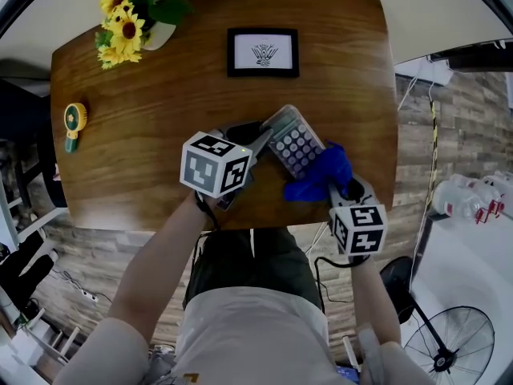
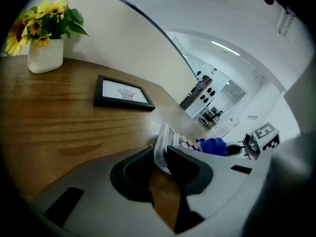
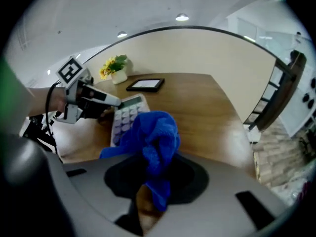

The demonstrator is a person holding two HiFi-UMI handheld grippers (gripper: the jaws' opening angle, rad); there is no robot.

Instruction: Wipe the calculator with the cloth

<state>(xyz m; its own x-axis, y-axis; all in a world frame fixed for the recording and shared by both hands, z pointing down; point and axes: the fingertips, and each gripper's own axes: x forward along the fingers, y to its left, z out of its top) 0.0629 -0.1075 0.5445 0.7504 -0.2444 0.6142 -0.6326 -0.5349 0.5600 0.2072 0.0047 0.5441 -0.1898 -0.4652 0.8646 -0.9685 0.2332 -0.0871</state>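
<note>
Blue cloth point(image 3: 150, 137) pinched tight in our right gripper point(image 3: 153, 185), bunched at the calculator point(image 1: 292, 144) keys | left gripper point(image 2: 162, 161) clamped on calculator edge, above wooden table point(image 1: 144, 151) | step: wiping under way, we judge | next: drag cloth across keys, hold steady | room: sunflower vase point(image 1: 128, 18), framed picture point(image 1: 263, 52), floor fan point(image 1: 453, 343)

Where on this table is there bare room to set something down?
Bare table: the wide patch between fan, flowers and frame, and the far right corner beside the frame. Crowded: the near edge, with left gripper, calculator, cloth and right gripper.
</note>
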